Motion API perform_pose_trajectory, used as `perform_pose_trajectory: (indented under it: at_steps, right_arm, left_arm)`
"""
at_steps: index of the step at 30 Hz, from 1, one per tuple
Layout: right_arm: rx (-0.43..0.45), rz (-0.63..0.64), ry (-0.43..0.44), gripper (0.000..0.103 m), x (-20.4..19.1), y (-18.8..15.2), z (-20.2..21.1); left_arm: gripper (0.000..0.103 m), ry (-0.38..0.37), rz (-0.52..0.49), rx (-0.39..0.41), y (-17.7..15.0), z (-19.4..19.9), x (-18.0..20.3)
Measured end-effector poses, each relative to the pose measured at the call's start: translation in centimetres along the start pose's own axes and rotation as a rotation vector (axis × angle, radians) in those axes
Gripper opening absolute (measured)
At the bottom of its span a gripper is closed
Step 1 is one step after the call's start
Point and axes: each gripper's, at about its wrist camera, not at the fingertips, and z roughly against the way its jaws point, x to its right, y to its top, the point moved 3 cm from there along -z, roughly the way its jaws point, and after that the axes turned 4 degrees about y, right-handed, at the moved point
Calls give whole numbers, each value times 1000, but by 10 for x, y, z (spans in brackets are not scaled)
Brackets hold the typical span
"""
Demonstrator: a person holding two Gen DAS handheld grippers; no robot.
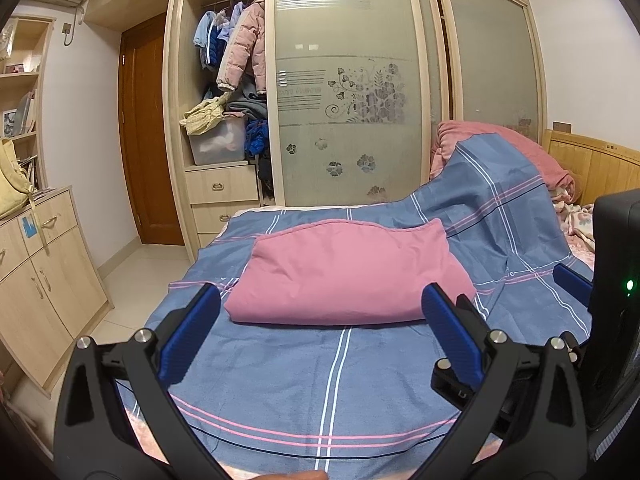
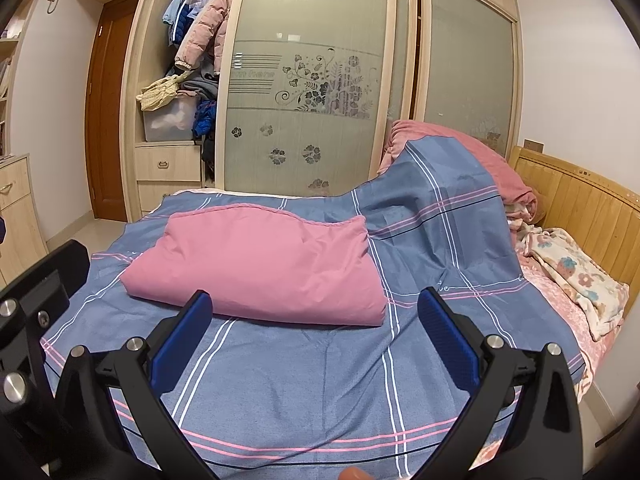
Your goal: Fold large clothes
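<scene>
A pink cloth (image 1: 344, 272) lies folded into a thick rectangle on the blue checked sheet (image 1: 328, 376) of the bed; it also shows in the right wrist view (image 2: 256, 268). My left gripper (image 1: 320, 320) is open and empty, held just in front of the fold's near edge, above the sheet. My right gripper (image 2: 316, 320) is open and empty too, in front of the fold's near right part. The right gripper's body (image 1: 616, 320) shows at the right edge of the left wrist view. The left gripper's body (image 2: 36, 320) shows at the left edge of the right wrist view.
A pink quilt (image 2: 460, 152) is heaped at the bed's head under the raised sheet. A floral blanket (image 2: 576, 280) lies by the wooden headboard (image 2: 580, 200). A wardrobe (image 1: 344, 100) with frosted sliding doors stands behind the bed. A low cabinet (image 1: 36, 276) stands at the left.
</scene>
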Motion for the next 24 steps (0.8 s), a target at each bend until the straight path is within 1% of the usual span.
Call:
perform_pose_trajectory:
  at_steps: [10,24]
  right_arm:
    - [-20,4,7,102,-4,-2,-5]
    - [-22,1,9,102,-4,-2,-6]
  left_arm:
    - [101,-4,-8,-10,-2,-3,2]
    - [101,-11,-6,-20,-4,-7,2]
